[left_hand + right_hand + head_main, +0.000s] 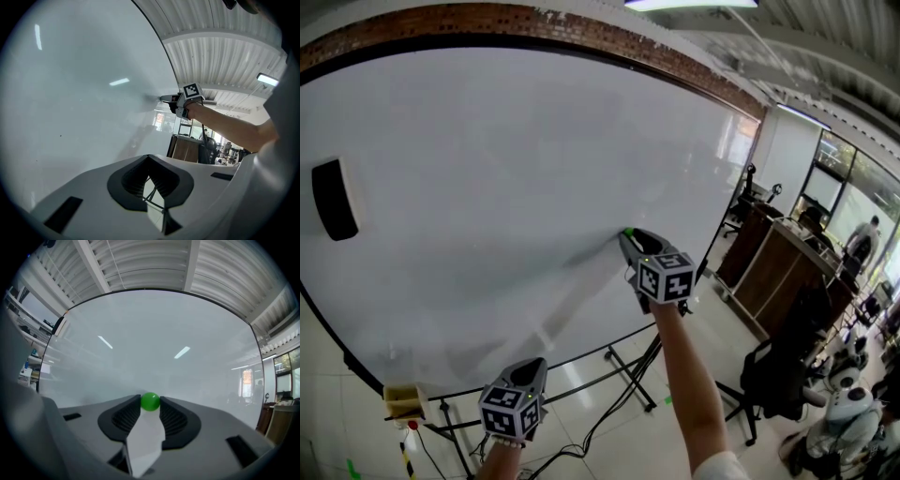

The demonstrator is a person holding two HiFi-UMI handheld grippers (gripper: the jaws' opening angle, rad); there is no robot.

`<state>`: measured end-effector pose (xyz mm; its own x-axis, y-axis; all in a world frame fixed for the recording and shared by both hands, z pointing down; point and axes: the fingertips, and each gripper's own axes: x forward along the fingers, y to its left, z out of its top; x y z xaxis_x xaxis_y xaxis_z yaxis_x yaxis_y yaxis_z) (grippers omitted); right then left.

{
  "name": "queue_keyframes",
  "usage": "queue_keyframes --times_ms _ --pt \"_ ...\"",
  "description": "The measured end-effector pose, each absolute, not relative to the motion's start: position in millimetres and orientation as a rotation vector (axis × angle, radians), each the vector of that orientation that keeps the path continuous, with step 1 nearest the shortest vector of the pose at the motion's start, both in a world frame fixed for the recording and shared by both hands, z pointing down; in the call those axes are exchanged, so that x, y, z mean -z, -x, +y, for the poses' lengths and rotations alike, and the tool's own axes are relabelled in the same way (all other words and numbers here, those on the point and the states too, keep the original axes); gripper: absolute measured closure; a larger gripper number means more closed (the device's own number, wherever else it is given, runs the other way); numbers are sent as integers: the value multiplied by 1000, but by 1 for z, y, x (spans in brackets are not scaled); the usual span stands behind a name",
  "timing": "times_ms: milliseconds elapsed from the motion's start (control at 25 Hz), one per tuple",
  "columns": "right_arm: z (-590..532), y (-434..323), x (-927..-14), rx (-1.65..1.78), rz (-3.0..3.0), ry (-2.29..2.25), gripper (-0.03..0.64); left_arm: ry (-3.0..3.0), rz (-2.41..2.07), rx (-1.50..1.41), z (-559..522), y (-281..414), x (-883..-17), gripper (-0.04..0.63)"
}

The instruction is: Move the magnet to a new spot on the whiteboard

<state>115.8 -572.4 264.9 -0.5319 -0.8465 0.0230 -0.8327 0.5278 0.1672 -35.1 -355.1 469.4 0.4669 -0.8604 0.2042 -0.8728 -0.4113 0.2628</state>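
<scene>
— Where was the magnet?
— The magnet [150, 401], a small green ball, sat on the whiteboard [487, 169] toward the board's lower right part. It was well apart from the black eraser [335, 199] stuck near the board's left edge.
— And the right gripper?
— The right gripper [630, 236] was held out at arm's length with its tip at the board. Its jaws were closed onto the magnet at a middling width, with one pad touching each side of the ball.
— What about the other one?
— The left gripper [149, 158] hung lower and nearer to the person, just below the board's bottom edge, and it pointed up along the white surface. Its jaws met at the tips, with nothing between them.
— Was anything else around?
— A brown wooden desk [773, 267] stood to the far right, beyond the board's right edge.
</scene>
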Motion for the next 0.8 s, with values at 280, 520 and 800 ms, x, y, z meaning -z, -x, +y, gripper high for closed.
queue_keyframes --times_ms 280,520,800 --pt "-572 -114 -266 204 -2629 -1462 480 -2386 -1480 -60 -345 41 -469 598" --pt "-523 -127 -262 284 -2619 -1455 480 -2435 -1421 -78 -338 17 -467 598" --pt "-429 -186 -279 250 -2657 -1514 480 -2510 -1306 -97 -332 -28 -465 598"
